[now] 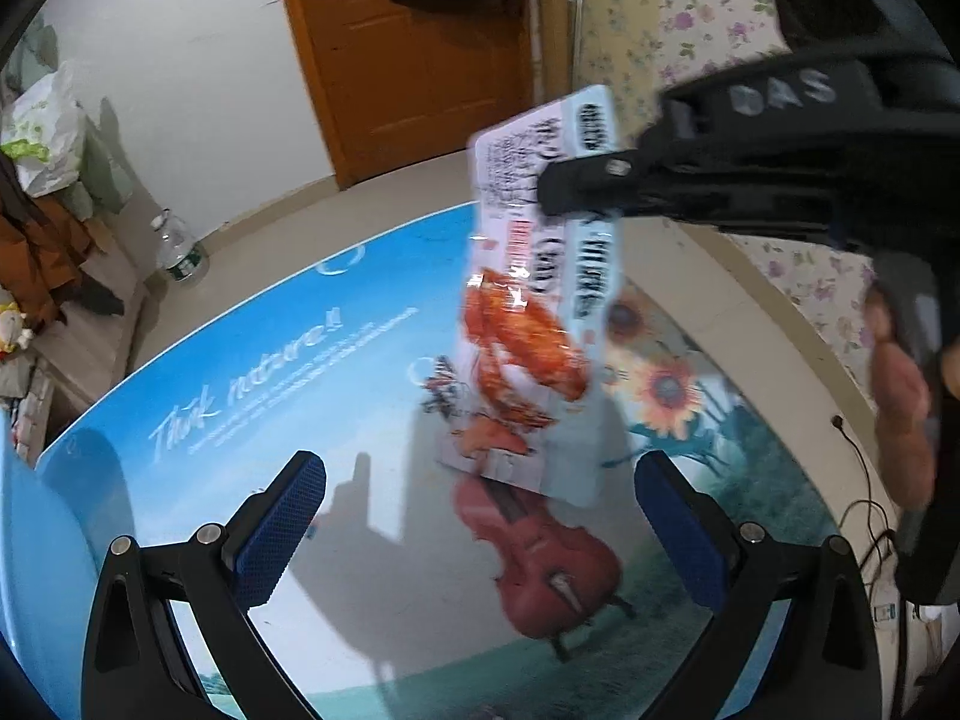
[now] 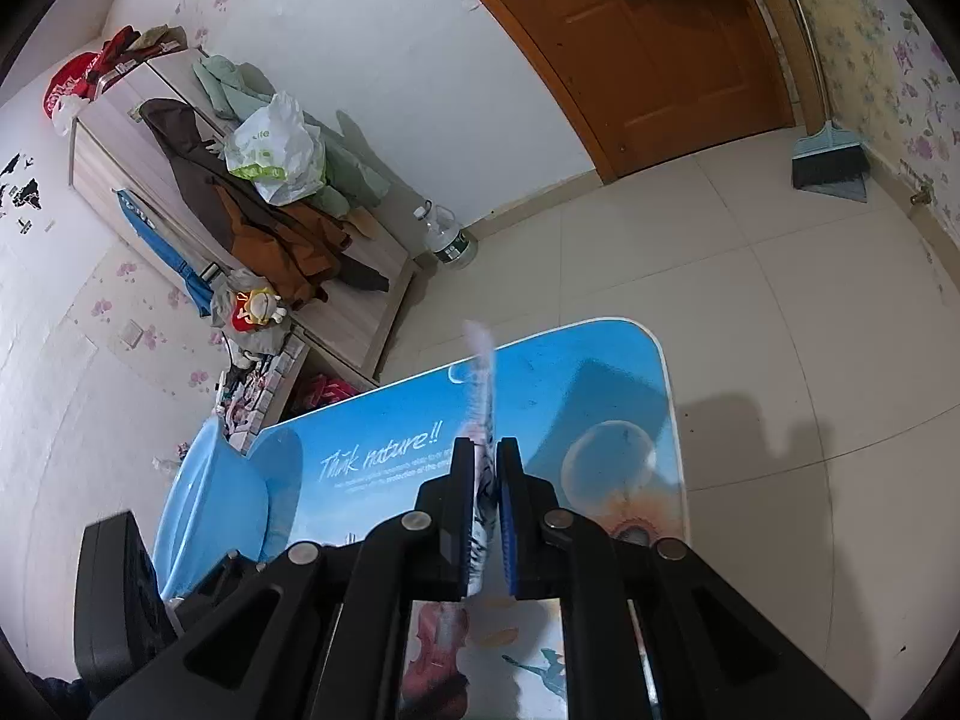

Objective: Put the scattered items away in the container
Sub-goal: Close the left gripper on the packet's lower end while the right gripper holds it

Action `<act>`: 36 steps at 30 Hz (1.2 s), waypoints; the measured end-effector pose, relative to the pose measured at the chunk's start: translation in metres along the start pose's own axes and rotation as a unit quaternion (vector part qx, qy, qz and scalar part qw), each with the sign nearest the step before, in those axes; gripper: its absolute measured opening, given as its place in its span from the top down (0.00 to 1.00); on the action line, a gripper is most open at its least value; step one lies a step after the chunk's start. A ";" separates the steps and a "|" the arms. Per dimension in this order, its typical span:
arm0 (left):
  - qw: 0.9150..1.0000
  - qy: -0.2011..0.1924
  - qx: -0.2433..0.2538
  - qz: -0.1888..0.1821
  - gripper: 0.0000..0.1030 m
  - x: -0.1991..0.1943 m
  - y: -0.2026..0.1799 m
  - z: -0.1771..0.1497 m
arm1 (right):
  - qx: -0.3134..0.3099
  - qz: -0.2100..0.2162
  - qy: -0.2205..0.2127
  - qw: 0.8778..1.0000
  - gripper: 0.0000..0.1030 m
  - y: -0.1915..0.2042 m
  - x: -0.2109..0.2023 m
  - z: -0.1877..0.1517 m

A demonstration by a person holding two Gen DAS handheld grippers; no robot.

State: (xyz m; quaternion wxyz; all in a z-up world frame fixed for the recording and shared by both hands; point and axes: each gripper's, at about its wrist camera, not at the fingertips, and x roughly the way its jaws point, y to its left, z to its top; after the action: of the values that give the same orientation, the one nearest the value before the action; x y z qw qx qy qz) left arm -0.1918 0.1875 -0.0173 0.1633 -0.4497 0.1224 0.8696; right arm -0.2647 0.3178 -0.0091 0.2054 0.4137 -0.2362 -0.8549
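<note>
A: Right gripper (image 2: 485,483) clamped on snack packet (image 1: 528,324), lifted over table (image 1: 270,324), long axis hanging downward.
B: Blue basin (image 2: 210,498) far left, nearer left gripper (image 1: 480,534), jaws apart, empty.

— What does the snack packet (image 1: 528,324) look like?
— Flat and glossy, white and pale blue, with dark print on top and orange-red food pictured lower down.
— Where is it?
— Off the tabletop (image 1: 252,360), hanging upright, pinched at its upper edge by the right hand-held gripper (image 2: 487,498).
— And the container?
— A light blue basin (image 2: 210,498), at the tabletop's left edge in the right wrist view. Its contents can't be made out.
</note>
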 end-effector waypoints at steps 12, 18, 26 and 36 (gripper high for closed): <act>1.000 -0.010 0.004 0.027 0.00 0.017 -0.008 0.016 | -0.009 0.005 0.003 1.000 0.92 0.010 0.000 0.001; 1.000 -0.009 -0.001 0.022 0.42 0.020 -0.009 0.018 | -0.012 0.002 0.002 1.000 0.92 0.009 0.000 0.001; 1.000 -0.006 -0.009 0.022 0.63 0.024 -0.004 0.015 | -0.022 0.003 0.003 1.000 0.92 0.011 0.000 0.000; 0.998 -0.032 0.018 0.044 0.75 0.013 -0.008 0.015 | -0.020 0.008 0.002 1.000 0.91 0.011 -0.002 0.002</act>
State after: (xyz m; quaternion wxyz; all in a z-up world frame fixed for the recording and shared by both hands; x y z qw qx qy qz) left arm -0.2064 0.2025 -0.0199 0.1366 -0.4127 0.1527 0.8875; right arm -0.2633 0.3104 0.0001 0.2210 0.4092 -0.2222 -0.8569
